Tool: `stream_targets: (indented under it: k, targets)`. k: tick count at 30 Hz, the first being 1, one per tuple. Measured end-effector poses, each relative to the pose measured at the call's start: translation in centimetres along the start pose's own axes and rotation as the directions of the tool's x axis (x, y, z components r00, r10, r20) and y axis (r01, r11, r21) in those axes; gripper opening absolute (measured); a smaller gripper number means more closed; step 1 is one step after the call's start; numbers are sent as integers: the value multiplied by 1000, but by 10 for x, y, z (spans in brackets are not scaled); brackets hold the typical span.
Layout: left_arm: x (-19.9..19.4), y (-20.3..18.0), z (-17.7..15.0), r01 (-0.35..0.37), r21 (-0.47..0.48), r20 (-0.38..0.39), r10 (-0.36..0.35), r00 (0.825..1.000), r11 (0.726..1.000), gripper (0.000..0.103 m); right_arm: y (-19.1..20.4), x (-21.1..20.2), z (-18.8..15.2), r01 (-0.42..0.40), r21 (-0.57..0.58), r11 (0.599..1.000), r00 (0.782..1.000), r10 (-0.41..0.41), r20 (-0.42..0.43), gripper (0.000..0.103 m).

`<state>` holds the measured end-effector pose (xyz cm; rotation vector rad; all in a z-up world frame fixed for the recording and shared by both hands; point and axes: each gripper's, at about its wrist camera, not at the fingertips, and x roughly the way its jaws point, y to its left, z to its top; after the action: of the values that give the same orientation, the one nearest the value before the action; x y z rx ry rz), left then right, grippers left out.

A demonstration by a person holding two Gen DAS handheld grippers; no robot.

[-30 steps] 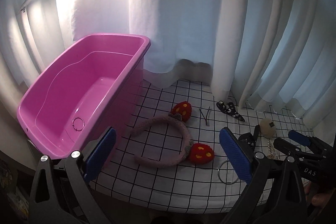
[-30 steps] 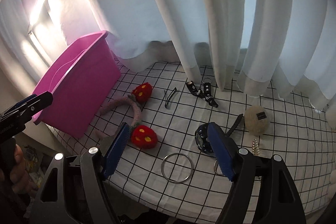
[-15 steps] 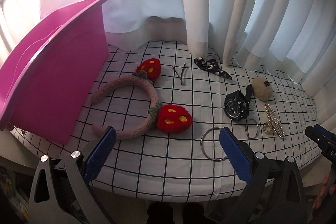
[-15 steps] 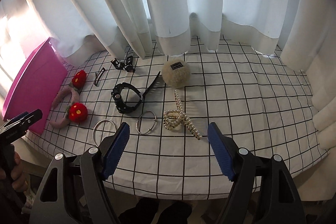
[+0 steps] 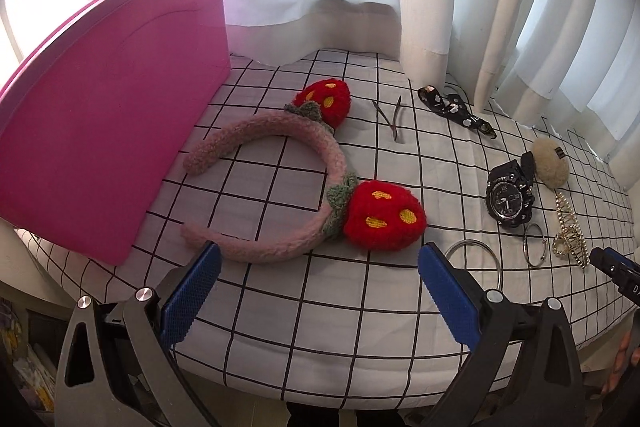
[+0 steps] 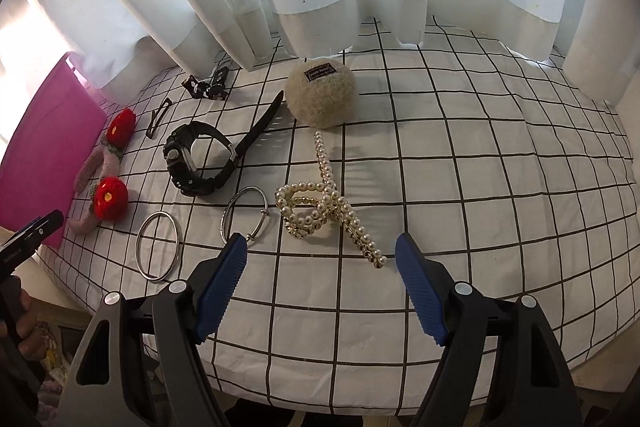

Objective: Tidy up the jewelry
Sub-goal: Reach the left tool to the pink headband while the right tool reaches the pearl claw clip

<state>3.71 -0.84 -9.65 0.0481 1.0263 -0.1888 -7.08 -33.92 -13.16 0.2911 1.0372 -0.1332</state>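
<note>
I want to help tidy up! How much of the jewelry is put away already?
Nothing looks put away yet. The headband, watch, two bangles, pearl clip, fluffy puff and small clips all lie on the checked cloth, beside the pink tub. Both grippers, left and right, are open and empty; the right one is nearest the pearl clip. Everything is left.
</note>
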Motion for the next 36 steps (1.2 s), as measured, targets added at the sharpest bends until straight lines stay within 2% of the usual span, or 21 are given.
stream_targets:
  k: [4,11,21,36]
  targets:
    - [15,1,2,-11,19,12,10,1000,1000,97,-1,10,2,4,-3,1000,1000,-4,-7,73]
    - [38,-4,13,20,74,12,-21,1000,997,97,-2,23,1,25,-7,1000,999,-25,-24,73]
    - [66,-11,50,23,23,2,-23,1000,999,97,-1,32,8,45,-8,999,999,-45,-17,73]
    - [106,-12,56,19,-4,-80,-19,997,1000,97,-2,58,15,77,-56,995,996,-79,-35,73]
